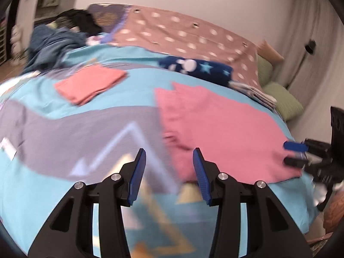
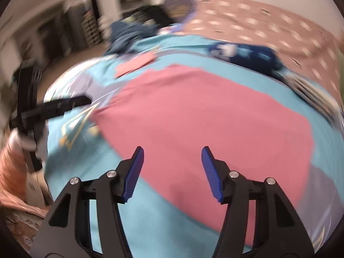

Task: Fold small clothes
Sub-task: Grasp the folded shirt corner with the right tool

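Both tongs, left tongs (image 1: 169, 152) and right tongs (image 2: 172, 150), gape empty over the bed (image 1: 43, 129). Pink garment (image 2: 204, 118) lies apparently half-folded at twelve o'clock; folded pink piece (image 1: 90, 83) at ten; heap (image 1: 51, 43) awaits.

No legible text, label, brand, number or sign is found in either view. The bedcover (image 1: 64, 111) carries only shapes and lines, no lettering. The dark blue garment (image 1: 200, 68) shows stars and a white figure, no words. The spotted brown cloth (image 1: 182, 34) bears dots alone. Both views are blurred, so any small print cannot be made out.
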{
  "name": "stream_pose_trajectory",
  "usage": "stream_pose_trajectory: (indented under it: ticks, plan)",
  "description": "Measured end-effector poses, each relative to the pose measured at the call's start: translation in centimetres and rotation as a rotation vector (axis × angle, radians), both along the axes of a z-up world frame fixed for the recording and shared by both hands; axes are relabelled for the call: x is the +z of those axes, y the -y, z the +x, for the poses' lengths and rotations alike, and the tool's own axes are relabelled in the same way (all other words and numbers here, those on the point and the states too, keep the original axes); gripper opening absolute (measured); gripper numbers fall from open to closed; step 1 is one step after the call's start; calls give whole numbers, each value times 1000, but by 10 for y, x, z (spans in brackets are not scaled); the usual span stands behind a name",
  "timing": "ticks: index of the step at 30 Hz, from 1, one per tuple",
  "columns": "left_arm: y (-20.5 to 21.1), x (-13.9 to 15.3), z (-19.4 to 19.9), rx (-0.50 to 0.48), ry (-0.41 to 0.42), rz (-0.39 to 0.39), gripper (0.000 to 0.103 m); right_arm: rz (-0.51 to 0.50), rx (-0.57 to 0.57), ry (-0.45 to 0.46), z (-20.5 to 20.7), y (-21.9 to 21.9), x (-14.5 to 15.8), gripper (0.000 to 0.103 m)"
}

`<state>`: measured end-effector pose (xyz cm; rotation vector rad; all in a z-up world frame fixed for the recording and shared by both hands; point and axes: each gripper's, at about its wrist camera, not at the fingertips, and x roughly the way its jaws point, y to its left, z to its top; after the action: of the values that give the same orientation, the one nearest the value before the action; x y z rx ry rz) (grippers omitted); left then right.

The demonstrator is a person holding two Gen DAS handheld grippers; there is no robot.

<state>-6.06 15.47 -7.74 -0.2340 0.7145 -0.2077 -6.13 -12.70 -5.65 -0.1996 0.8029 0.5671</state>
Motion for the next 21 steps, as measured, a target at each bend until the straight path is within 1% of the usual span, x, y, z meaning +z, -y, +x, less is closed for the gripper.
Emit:
stream_pose_trajectory:
  ticks: [1,2,3,4,6,9,11,15,17,19,20,21]
  plan:
    - [-10,-3,-3,7,-1,-16,45,-28,47,15,-4,-23,-4,57]
    - [-19,-6,-7,8,-2,-34,45,-73,129,41,-12,-61,-11,57]
    - [-25,-9,-8,3,-4,-49,45,-73,129,41,-12,-61,-11,57]
    - [-31,-13,-15,-5,-7,-67,45,-90,161,49,-14,-75,-13,57]
    - [-36,-20,-9,-43,-16,-101,45,-133,208,55,-16,-105,-21,57]
    - [-33,-26,-8,-100,-17,-114,43,-163,218,67,-12,-127,-27,57]
    - [-29,-27,0,-109,-18,-111,43,-221,203,113,-11,-141,-31,57]
    - [-38,-26,5,-98,-8,-155,43,-421,177,224,-7,-169,-50,56]
    - [-43,-26,8,-98,-6,-169,43,-494,159,270,-7,-179,-60,56]
    - [-46,-27,14,-95,-11,-183,43,-555,139,356,-9,-193,-69,55]
    - [-48,-27,18,-95,-15,-192,43,-600,139,427,-12,-204,-74,51]
    - [-51,-27,23,-97,-19,-208,45,-619,149,460,-14,-209,-77,29]
